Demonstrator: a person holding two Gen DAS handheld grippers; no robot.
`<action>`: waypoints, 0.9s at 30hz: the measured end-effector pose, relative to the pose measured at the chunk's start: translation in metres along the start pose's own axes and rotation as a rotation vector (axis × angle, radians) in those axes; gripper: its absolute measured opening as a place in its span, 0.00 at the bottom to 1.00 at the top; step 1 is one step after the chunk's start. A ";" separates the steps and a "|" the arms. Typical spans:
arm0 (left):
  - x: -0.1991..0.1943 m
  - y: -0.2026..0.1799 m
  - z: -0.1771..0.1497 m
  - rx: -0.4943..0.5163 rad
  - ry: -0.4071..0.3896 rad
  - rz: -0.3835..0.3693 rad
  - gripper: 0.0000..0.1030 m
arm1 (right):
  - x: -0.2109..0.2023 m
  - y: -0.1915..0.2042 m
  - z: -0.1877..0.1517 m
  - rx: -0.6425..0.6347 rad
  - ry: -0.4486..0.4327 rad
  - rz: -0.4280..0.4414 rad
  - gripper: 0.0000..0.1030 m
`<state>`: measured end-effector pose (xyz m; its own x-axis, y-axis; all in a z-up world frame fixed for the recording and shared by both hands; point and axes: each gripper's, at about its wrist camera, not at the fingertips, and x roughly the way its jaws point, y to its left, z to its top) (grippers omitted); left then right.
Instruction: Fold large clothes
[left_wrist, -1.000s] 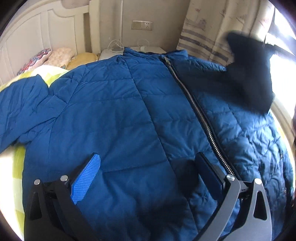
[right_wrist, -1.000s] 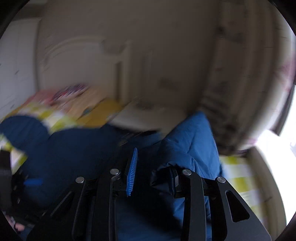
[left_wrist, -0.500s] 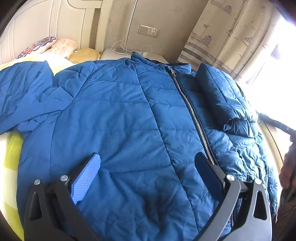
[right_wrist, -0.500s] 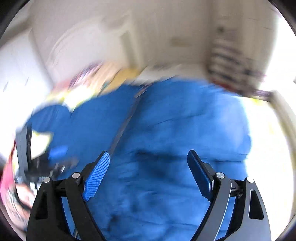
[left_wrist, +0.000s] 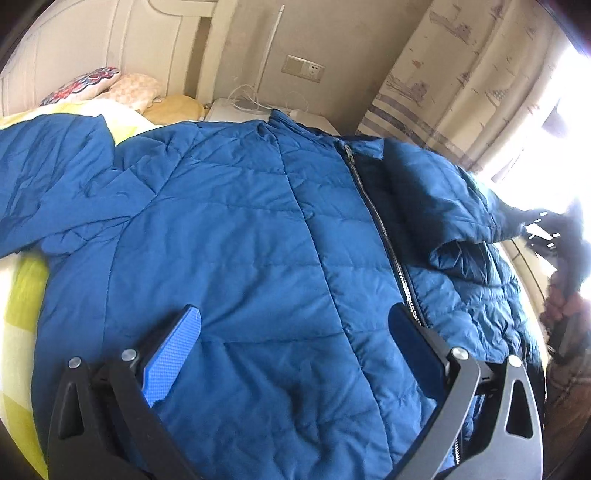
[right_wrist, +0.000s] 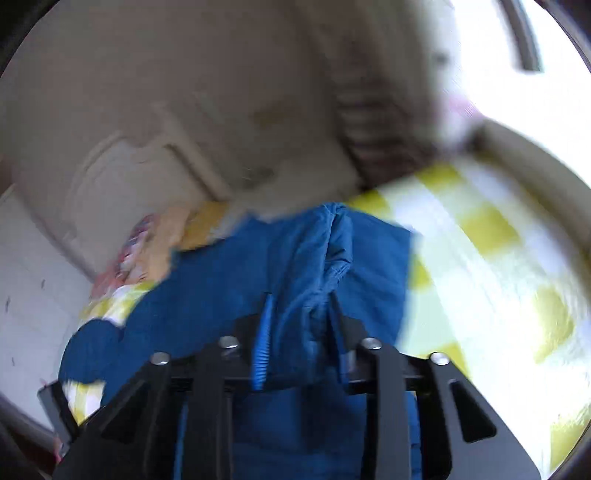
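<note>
A large blue quilted jacket (left_wrist: 240, 240) lies zipped and face up on the bed, collar toward the wall. Its right sleeve (left_wrist: 443, 199) is folded onto the chest beside the zipper; its left sleeve (left_wrist: 48, 173) spreads out at the far left. My left gripper (left_wrist: 295, 332) is open and empty, hovering over the jacket's lower front. My right gripper (right_wrist: 301, 317) is shut on a bunch of the blue jacket fabric (right_wrist: 314, 280) and also shows at the right edge of the left wrist view (left_wrist: 546, 236). The right wrist view is blurred.
The bed has a yellow and white checked sheet (right_wrist: 480, 266). Pillows (left_wrist: 110, 85) lie at the headboard. A white nightstand (left_wrist: 236, 110) with cables stands by the wall. A curtain (left_wrist: 461, 92) and bright window are at the right.
The right gripper let go of the sleeve and opened, then shut again on jacket fabric at the right side. The left gripper stayed open and moved a little over the jacket.
</note>
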<state>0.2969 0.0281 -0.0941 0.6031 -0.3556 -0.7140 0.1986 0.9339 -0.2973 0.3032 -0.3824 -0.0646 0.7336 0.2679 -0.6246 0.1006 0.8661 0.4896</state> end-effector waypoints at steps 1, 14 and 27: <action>0.000 0.001 0.000 -0.005 -0.002 -0.003 0.98 | -0.001 0.022 0.004 -0.043 -0.008 0.023 0.24; -0.008 0.014 -0.001 -0.072 -0.034 -0.071 0.98 | 0.047 0.274 -0.053 -0.566 0.261 0.316 0.78; -0.011 0.047 0.013 -0.234 -0.024 -0.186 0.97 | -0.004 0.038 -0.044 -0.223 0.172 -0.306 0.78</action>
<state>0.3098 0.0763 -0.0915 0.5916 -0.5159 -0.6195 0.1255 0.8180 -0.5614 0.2750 -0.3323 -0.0705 0.5673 0.0347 -0.8228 0.1342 0.9819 0.1340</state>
